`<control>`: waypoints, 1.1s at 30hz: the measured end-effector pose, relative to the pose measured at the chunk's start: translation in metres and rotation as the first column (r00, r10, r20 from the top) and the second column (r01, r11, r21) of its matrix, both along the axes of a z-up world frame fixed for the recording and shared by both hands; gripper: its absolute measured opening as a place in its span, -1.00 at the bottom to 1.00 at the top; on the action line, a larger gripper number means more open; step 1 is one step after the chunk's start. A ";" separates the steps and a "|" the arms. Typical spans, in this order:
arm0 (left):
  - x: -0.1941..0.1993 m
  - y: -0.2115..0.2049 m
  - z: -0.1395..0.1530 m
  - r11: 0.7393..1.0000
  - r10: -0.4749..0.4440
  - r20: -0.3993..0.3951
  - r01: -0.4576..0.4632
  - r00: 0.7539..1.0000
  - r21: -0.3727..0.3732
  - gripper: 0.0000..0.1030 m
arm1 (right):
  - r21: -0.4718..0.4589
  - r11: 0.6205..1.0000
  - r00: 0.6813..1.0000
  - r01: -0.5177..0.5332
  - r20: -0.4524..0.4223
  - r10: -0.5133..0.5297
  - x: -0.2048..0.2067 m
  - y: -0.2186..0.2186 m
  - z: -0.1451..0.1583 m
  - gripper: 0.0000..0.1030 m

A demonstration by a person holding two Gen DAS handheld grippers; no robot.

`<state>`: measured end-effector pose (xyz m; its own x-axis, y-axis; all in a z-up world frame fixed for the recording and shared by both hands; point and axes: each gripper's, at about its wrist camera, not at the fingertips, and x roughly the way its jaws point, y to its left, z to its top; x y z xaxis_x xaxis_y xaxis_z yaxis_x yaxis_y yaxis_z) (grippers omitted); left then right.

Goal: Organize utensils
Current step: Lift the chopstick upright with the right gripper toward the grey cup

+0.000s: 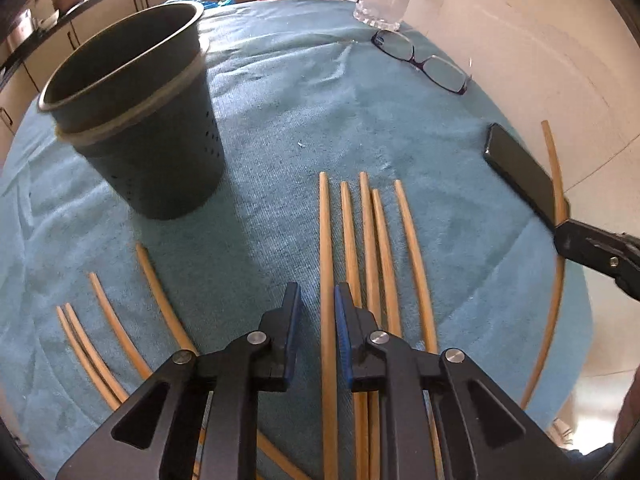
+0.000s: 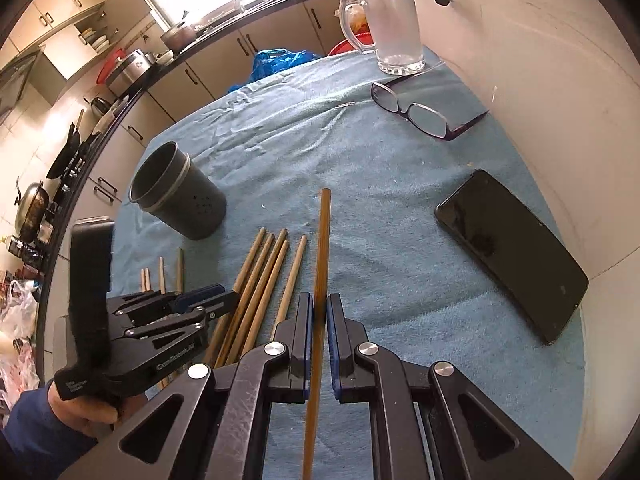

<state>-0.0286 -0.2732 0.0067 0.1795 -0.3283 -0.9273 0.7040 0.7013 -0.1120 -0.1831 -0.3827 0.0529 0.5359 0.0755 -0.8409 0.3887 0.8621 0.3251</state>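
Chopsticks: a group of five [image 1: 368, 240] lies side by side on the blue towel [image 1: 280, 120], with more [image 1: 112, 320] off to the left.
Held chopstick [image 2: 322, 248]: pinched between the right gripper [image 2: 319, 308] pads, its tip pointing forward above the towel.
Right gripper state: clenched on that stick.
Left gripper [image 1: 318, 300]: jaws parted a little, straddling the leftmost stick of the five; whether the pads touch it is hard to tell, they look clear.
Holder: dark perforated cup [image 1: 140, 120] stands upright left of the sticks, apart from both grippers.
Nearby: phone [image 2: 512, 256], glasses [image 2: 416, 112], glass mug [image 2: 392, 28].
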 end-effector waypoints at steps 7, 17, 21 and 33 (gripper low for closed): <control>0.001 -0.020 -0.001 0.999 0.002 0.070 -0.005 0.998 0.037 -0.88 | 0.000 1.000 1.000 -0.002 -0.005 0.002 0.001 -0.001 -0.002 -0.85; -0.020 0.018 0.070 0.979 0.059 0.153 -0.027 0.987 -0.203 -0.88 | -0.002 1.000 0.998 0.000 0.069 0.000 -0.011 0.007 0.021 -0.86; -0.030 0.037 0.101 0.963 0.091 0.180 -0.040 0.979 -0.267 -0.88 | -0.010 1.000 0.993 -0.009 0.118 0.010 -0.020 0.018 0.039 -0.86; -0.054 0.088 0.151 0.937 0.140 0.237 -0.051 0.961 -0.345 -0.88 | -0.087 0.996 0.966 0.017 0.257 0.006 -0.048 0.041 0.090 -0.86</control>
<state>-0.0826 -0.1853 0.1580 0.4408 -0.5789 -0.6860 0.6710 0.7201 -0.1767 -0.2306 -0.3419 0.1432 0.7351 0.0036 -0.6780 0.3072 0.8896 0.3378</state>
